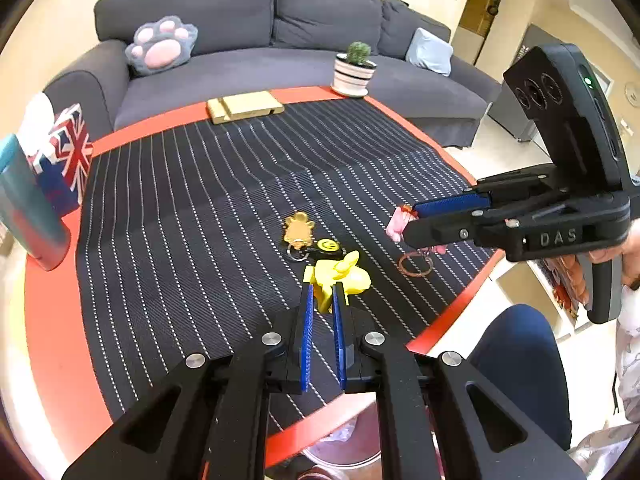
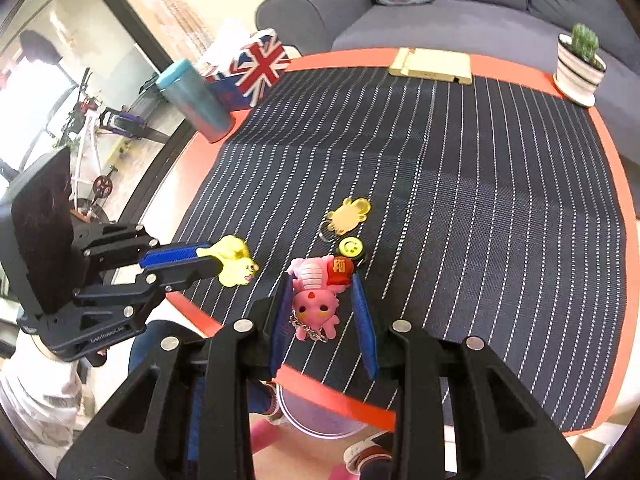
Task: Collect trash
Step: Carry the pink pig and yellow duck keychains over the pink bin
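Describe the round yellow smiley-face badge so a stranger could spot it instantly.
On the dark pinstriped mat covering the orange table, look near the front edge. The small black-rimmed yellow smiley badge lies just below the flat golden bear-shaped tag; it alone is round with a face.

Grey sofa (image 1: 248, 68), paw cushion (image 1: 162, 42), potted cactus (image 1: 355, 69), Union Jack box (image 2: 256, 66), teal tumbler (image 2: 196, 100)

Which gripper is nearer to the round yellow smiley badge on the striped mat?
Left, though not by much. The left gripper holds a yellow toy just beside the smiley badge. The right gripper, closed on a pink toy, sits farther toward the table edge.
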`<state>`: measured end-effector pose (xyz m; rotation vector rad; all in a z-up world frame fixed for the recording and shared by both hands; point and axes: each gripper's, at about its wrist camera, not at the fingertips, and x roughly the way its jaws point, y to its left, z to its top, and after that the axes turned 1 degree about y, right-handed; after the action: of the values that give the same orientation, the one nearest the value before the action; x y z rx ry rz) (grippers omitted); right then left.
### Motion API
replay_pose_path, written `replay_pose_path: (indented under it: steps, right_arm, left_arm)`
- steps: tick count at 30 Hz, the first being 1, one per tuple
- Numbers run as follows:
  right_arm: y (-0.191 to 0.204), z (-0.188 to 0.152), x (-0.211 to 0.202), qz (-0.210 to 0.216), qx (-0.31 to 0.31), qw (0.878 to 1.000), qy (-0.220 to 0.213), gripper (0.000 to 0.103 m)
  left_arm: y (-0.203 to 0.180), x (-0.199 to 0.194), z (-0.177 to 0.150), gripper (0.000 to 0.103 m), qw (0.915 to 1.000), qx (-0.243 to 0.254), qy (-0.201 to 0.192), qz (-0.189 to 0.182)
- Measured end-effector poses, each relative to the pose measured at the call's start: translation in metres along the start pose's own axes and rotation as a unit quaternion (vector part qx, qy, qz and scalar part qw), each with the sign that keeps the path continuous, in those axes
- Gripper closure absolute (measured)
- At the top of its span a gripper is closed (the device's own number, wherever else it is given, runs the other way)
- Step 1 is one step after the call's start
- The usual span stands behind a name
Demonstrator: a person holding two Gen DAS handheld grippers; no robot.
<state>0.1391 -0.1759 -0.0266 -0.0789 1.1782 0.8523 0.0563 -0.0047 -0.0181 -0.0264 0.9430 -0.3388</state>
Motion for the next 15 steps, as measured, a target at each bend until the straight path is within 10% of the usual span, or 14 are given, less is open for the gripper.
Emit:
replay_pose_path:
  steps: [15]
  right_arm:
    - [0.050, -0.055, -0.035, -0.031, -0.079, 0.996, -0.014, 0.073]
  left_arm:
    - [-0.032, -0.037, -0.031, 0.094, 0.9996, 0.025, -0.014, -0.001]
